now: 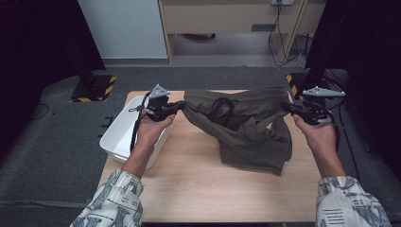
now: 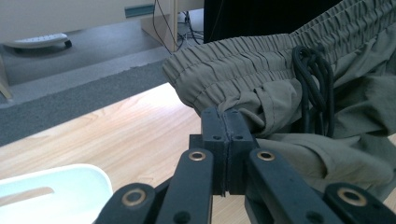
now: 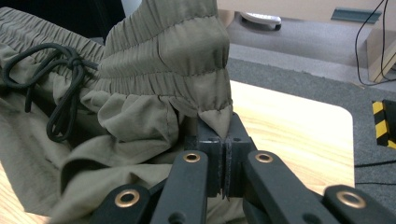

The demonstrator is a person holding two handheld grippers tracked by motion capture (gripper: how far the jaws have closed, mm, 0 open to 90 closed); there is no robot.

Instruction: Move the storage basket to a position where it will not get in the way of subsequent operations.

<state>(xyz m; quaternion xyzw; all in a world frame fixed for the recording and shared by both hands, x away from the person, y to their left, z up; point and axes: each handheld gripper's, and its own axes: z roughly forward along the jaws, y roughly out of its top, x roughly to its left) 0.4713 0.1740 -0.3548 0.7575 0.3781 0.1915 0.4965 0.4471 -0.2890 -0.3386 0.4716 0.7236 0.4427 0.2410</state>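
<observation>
High view: shorts [image 1: 246, 130] hung mid-frame above table [image 1: 198, 184], left gripper [image 1: 177, 107] and right gripper [image 1: 289, 108] each clamped tight on a waistband end (cloth pinched). Best kept level and taut, hem clear.

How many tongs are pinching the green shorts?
2. The left tongs pinch the shorts' waistband at its left end; the right tongs pinch its right end.

the shorts [image 1: 246, 130] pinched in my black fingers [image 2: 224, 135] are olive green, their drawstring [image 1: 222, 106] black. below them the worktop [image 1: 198, 184] is pale wood; left of my left fingers sits a white bin [image 1: 118, 135]. my sleeves [image 1: 111, 203] are white with blue-grey print.
</observation>
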